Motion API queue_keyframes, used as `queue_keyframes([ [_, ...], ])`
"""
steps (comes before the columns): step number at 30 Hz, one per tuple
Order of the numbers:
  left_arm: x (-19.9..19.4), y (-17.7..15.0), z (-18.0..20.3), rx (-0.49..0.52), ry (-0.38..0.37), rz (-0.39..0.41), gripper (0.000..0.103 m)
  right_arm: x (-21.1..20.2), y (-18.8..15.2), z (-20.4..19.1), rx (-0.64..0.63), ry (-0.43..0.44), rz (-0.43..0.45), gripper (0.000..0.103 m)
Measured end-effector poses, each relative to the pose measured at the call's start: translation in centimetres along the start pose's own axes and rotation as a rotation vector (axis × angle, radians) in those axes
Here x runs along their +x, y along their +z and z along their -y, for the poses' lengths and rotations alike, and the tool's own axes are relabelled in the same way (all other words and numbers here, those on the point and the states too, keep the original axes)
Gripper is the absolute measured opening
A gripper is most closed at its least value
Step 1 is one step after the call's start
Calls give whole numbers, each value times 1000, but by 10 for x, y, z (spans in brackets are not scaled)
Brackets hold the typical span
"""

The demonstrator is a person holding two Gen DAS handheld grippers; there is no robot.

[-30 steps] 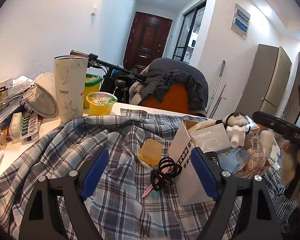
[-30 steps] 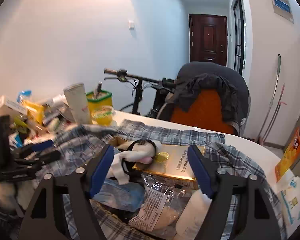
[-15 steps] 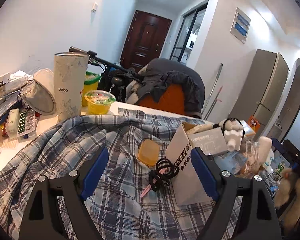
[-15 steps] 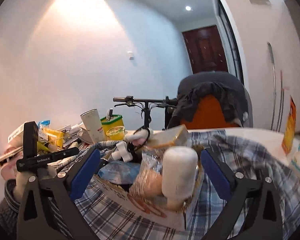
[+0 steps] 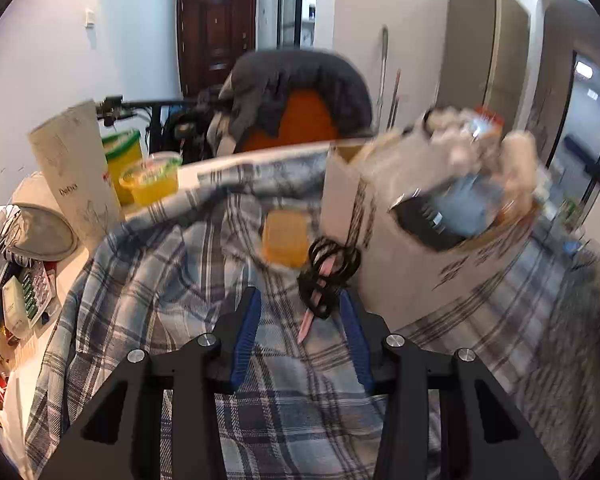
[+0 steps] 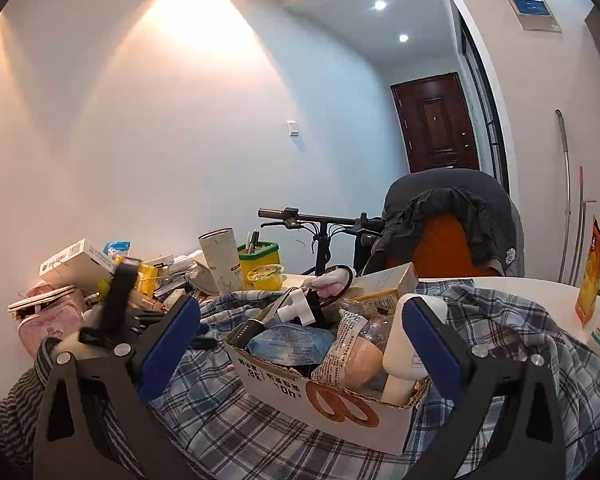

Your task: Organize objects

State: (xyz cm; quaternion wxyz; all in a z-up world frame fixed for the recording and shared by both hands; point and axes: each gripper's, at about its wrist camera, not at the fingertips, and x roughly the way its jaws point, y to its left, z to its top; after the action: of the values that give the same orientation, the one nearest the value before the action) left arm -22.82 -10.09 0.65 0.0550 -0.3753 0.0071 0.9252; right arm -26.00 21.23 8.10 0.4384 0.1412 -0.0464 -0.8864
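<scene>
A blue plaid shirt (image 5: 172, 280) covers the table. On it lies a pink pen tangled in black hair ties (image 5: 327, 276), beside an orange lid (image 5: 284, 240) and a white cardboard box (image 5: 376, 248) full of packets and bottles. My left gripper (image 5: 300, 306) points down at the pen. Its jaws are closing with the pen's tip between the pads, and a gap still shows on both sides. My right gripper (image 6: 300, 308) stands wide open, its fingers either side of the box (image 6: 320, 396) without pressing on it. The left gripper (image 6: 118, 300) appears blurred at the left.
A white tumbler (image 5: 76, 176), a yellow jelly cup (image 5: 152, 178) and a green-lidded tub (image 5: 124, 150) stand at the back left beside a pile of packets (image 5: 16, 280). Behind the table stand a jacket-draped chair (image 6: 452, 216) and a bicycle handlebar (image 6: 300, 216).
The left gripper has tipped down and rolled towards the pen and hair ties, and its jaws have narrowed around them. The right gripper has swung sideways and opened wider around the box.
</scene>
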Motion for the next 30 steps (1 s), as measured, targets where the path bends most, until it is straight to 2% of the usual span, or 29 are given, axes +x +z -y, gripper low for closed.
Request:
queue_keyframes([
  [3, 17, 2, 10, 60, 21, -45, 45, 0, -2, 3, 6, -7, -5, 101],
  [7, 41, 5, 26, 160, 89, -113, 45, 2, -4, 0, -5, -3, -19, 101],
  [11, 66, 6, 29, 208, 132, -187, 45, 5, -6, -7, -35, -2, -27, 101],
  [17, 73, 13, 30, 219, 130, -150, 45, 5, -6, -6, -34, -1, -27, 101],
  [21, 72, 16, 35, 260, 104, -109, 45, 7, -7, -4, -28, -3, -32, 101],
  [23, 70, 18, 39, 282, 116, -84, 55, 7, -8, -4, -27, -4, -35, 101],
  [25, 72, 19, 39, 293, 131, -74, 70, 8, -8, -5, -29, -3, -38, 101],
  [30, 73, 21, 35, 279, 91, -72, 70, 10, -10, -6, -33, -6, -50, 101],
])
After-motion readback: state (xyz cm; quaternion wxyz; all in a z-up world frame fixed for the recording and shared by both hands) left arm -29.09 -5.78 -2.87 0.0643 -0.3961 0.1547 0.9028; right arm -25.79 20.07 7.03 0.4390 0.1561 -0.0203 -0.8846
